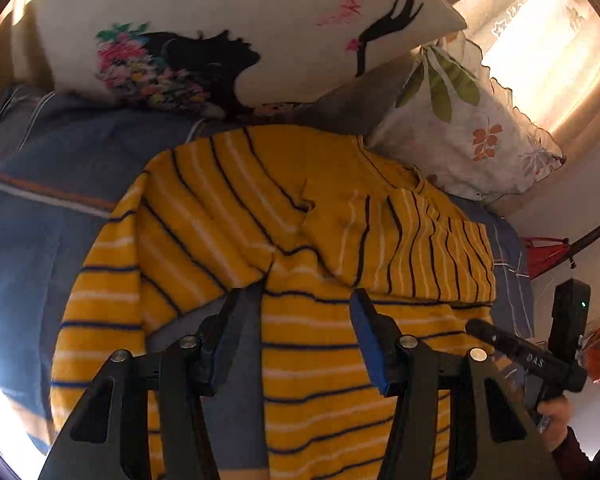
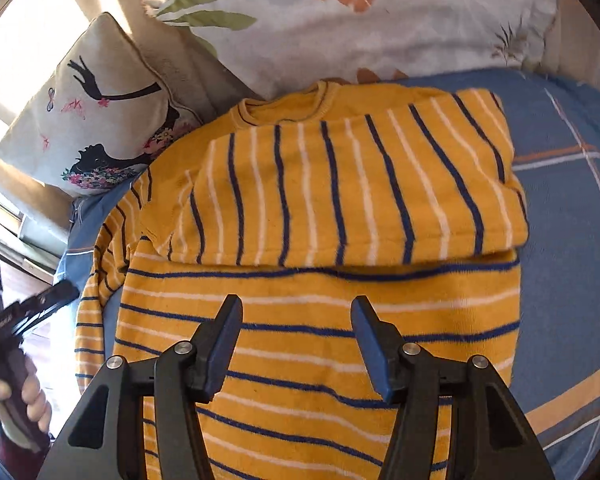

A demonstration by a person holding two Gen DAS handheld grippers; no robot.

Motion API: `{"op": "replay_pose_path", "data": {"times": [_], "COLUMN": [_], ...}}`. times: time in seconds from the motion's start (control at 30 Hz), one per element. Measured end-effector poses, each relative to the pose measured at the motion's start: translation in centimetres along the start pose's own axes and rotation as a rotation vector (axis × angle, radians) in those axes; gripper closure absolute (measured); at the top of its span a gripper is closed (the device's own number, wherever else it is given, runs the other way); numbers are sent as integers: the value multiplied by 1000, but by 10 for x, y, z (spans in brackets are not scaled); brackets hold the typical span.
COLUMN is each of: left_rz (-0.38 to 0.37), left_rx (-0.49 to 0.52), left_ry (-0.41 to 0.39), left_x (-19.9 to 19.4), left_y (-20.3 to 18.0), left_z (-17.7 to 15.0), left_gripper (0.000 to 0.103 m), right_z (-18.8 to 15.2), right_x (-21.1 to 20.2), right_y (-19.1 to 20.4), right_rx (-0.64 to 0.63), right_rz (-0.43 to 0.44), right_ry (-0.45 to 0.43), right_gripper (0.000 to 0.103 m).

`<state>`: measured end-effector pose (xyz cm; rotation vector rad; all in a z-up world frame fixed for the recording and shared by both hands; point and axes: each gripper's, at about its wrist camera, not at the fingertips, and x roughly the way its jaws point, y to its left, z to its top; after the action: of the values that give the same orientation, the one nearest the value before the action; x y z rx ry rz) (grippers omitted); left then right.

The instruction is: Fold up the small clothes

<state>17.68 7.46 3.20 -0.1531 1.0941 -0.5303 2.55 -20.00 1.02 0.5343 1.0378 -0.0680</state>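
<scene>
Nearest the lens in the left wrist view, the left hand-held gripper (image 1: pixel 296 296) has its blue-padded fingers spread wide with nothing between them, poised above the yellow knitted sweater with navy and white stripes (image 1: pixel 312 344); whether the tips touch the knit cannot be told. The right hand-held gripper (image 2: pixel 296 304) is likewise wide apart and empty, over the sweater's lower body. The sweater lies on the bed with the blue plaid cover (image 2: pixel 572 128), neckline pointing away toward the pillows. Both sleeves appear already laid across the chest: the right-side sleeve (image 2: pixel 352 188) sits flat and square, the left-side sleeve (image 1: pixel 212 216) lies looser, with a strip of bed cover showing beneath its edge. Judgement: the sleeve-folding step looks complete, and the step in hand is the set-up for folding the body in half. The next move likely calls for both grippers to close on the hem corners and carry them up to the shoulders, keeping the sleeves from sliding. The hem itself is cut off below both views and behind the gripper bodies, so its state is unknown. Beyond the neckline rest a white cushion printed with a black silhouette and flowers (image 1: pixel 228 36) and a white pillow with green and orange leaf print (image 2: pixel 364 16); the bright window glare washes out detail further back.
</scene>
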Motion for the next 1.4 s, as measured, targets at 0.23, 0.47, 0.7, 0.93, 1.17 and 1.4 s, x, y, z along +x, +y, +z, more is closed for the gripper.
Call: {"op": "replay_pose_path", "data": {"times": [0.23, 0.47, 0.7, 0.93, 1.17, 1.4], "left_rz": [102, 198, 297, 293, 276, 281], "left_rx": [61, -12, -120, -210, -218, -279], "left_ry": [64, 60, 9, -6, -58, -108], "left_x": [89, 103, 87, 81, 26, -45], "left_y": [-33, -35, -10, 2, 17, 51], "left_z": [47, 55, 52, 36, 12, -41], "left_gripper": [51, 94, 96, 83, 72, 58], "right_z": [-21, -18, 27, 83, 98, 80], "right_x": [25, 25, -32, 0, 38, -3], "right_y": [-33, -37, -56, -79, -90, -39], "right_rx": [60, -19, -48, -22, -21, -147], "right_rz": [135, 221, 209, 23, -95, -172], "right_ry": [49, 103, -48, -84, -29, -130], "right_gripper": [40, 35, 35, 41, 50, 44]}}
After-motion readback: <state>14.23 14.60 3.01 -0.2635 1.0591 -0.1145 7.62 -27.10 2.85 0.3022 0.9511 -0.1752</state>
